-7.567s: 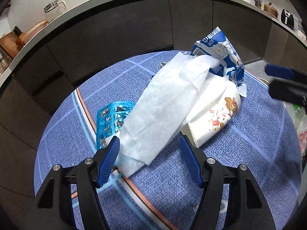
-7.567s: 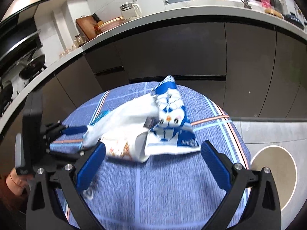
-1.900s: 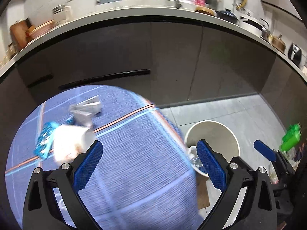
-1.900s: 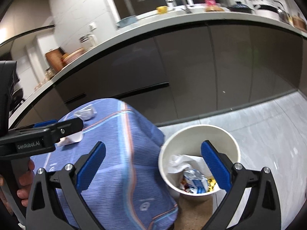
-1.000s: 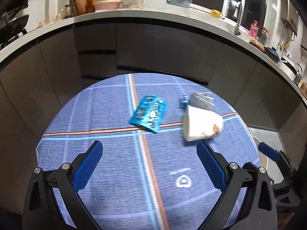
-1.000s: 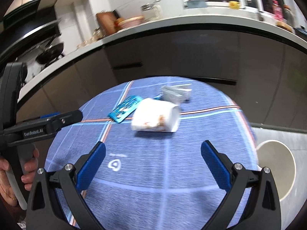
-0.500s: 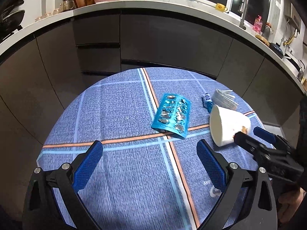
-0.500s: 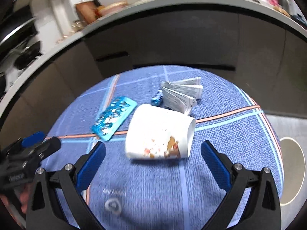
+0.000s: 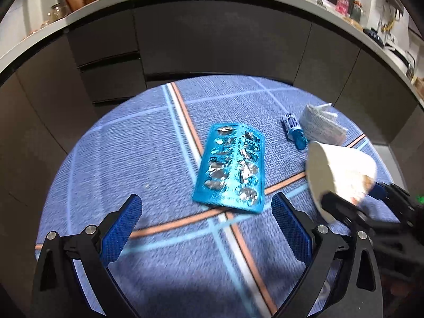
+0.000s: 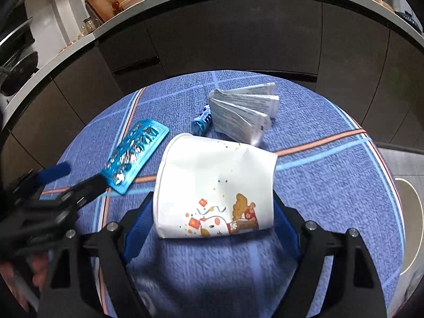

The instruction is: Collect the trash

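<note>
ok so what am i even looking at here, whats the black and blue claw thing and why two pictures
Each claw is a hand-held two-finger gripper; a person holds one in each hand. Each carries a wide-angle camera looking out along its fingers, so you get one picture per hand.

In the left picture, the left gripper is open and empty, above a round table with a blue cloth.

In the right picture, the right gripper has its fingers either side of a paper cup lying on its side; whether it has clamped yet is hard to say.

Also on the table: a blue pill pack, a small blue tube and a folded leaflet.
</note>
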The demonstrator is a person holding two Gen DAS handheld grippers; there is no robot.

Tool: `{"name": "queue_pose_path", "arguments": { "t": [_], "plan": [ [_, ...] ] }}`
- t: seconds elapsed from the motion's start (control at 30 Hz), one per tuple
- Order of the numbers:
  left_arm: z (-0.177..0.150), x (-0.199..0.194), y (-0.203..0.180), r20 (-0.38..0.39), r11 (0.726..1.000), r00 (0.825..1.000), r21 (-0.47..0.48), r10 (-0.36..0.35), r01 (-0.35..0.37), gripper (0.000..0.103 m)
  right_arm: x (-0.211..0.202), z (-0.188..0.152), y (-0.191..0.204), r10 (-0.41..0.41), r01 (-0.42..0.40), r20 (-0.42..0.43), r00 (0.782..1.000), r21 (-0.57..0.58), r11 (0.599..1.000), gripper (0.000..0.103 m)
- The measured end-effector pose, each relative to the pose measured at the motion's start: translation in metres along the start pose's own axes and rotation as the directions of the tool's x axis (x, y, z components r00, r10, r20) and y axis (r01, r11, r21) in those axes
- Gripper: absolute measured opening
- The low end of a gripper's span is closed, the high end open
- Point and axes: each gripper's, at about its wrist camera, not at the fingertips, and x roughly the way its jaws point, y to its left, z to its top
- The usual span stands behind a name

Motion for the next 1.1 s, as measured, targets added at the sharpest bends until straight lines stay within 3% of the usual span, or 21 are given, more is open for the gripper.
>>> {"name": "queue_pose_path", "arguments": {
  "t": [0.3,0.53,0.57,0.63,0.67,0.7,1.1],
  "plan": [
    [0.020,0.037,-0.011,-0.039,0.998,0.998,0.039,0.046,-0.045,0.094,-0.011,-0.009,-0.009,0.038,-0.038,0.000,0.999,-0.001,0.999,0.082],
    [0.028,0.048,-0.015,-0.049,0.999,0.998,0.031,0.038,-0.036,0.094,-0.017,-0.014,-0.012,0.049,-0.049,0.000,0.999,-0.002,0.999,0.082],
    [0.029,0.049,-0.014,-0.050,0.999,0.998,0.020,0.028,-0.027,0.092,-0.018,-0.015,-0.012,0.050,-0.050,-0.001,0.999,-0.002,0.999,0.082],
    [0.028,0.047,-0.014,-0.033,0.999,0.999,0.019,0.030,-0.029,0.079,-0.020,-0.016,-0.012,0.053,-0.053,-0.002,0.999,-0.002,0.999,0.082],
    [0.027,0.044,-0.015,-0.024,0.999,0.999,0.029,0.024,-0.024,0.067,-0.020,-0.015,-0.012,0.056,-0.056,-0.004,0.998,-0.002,0.998,0.082],
    [0.027,0.042,-0.017,-0.024,0.999,1.000,0.036,0.020,-0.019,0.064,-0.021,-0.016,-0.012,0.057,-0.057,-0.004,0.998,-0.001,0.998,0.082],
    [-0.011,-0.002,-0.018,0.008,0.999,0.999,-0.011,-0.053,0.053,0.063,-0.047,-0.031,-0.007,0.100,-0.100,0.012,0.995,-0.004,0.995,0.082]
  ]
}}
